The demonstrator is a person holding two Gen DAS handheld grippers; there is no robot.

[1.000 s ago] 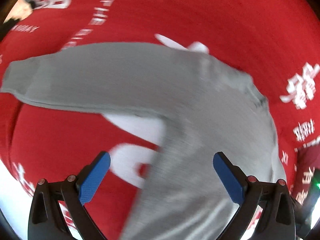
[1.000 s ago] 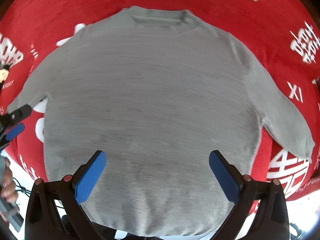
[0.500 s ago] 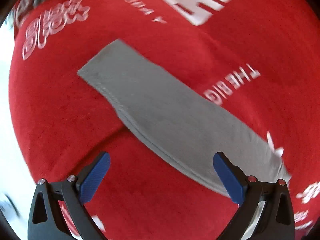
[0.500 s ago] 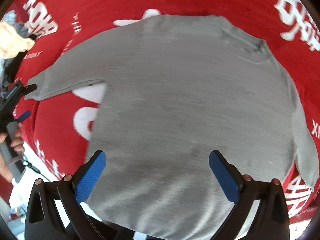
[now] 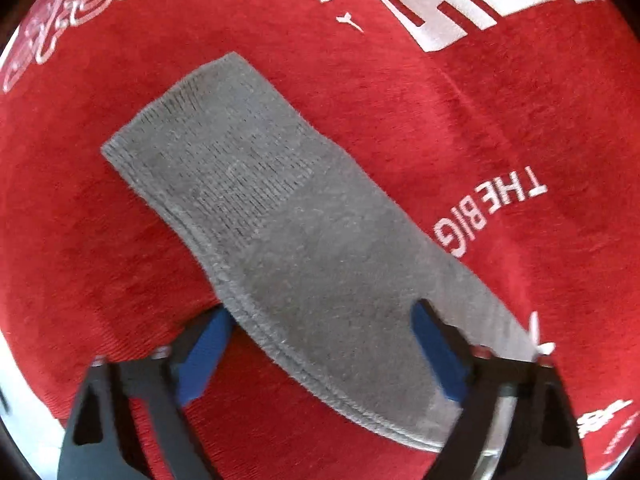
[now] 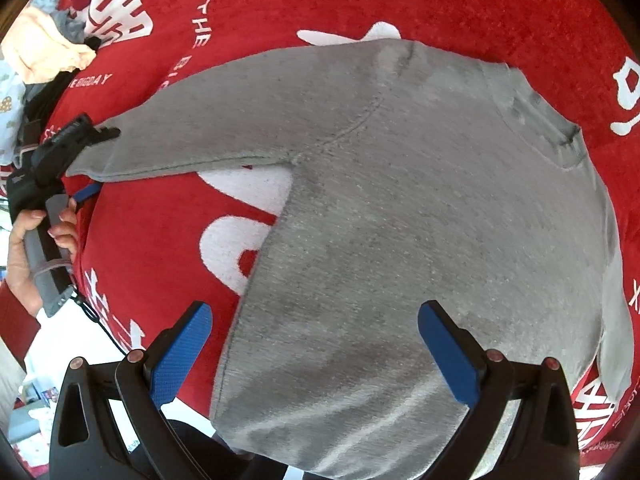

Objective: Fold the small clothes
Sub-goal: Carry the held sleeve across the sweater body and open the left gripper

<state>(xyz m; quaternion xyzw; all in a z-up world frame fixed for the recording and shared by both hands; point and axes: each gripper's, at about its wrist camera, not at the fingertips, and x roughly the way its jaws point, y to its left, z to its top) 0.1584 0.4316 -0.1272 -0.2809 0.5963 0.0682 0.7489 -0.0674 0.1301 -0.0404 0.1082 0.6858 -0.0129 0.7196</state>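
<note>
A small grey knit sweater (image 6: 420,208) lay flat, front down or up I could not tell, on a table covered by a red printed cloth (image 6: 480,8), its neckline toward the far right of the right wrist view and its hem toward the camera. One sleeve (image 5: 280,216) stretched out to the side, and the left tongs (image 5: 320,356) sat low over it with their blue pads spread wide, one on either side of the sleeve well back from the ribbed cuff (image 5: 192,128) — nothing pinched. The right tongs (image 6: 316,356) hovered above the hem region, likewise spread and empty.

The knit looked soft, light and limp, likely to sag and drape from any single pinch rather than hold shape. The plush cloth beneath would probably drag on it a little, so lifting would serve better than sliding. A sensible hold seemed to be the cuff or the seamed sleeve edge — thicker, less stretchy — to carry the sleeve across the body. A heap of other clothes (image 6: 44,52) sat at the far left.
</note>
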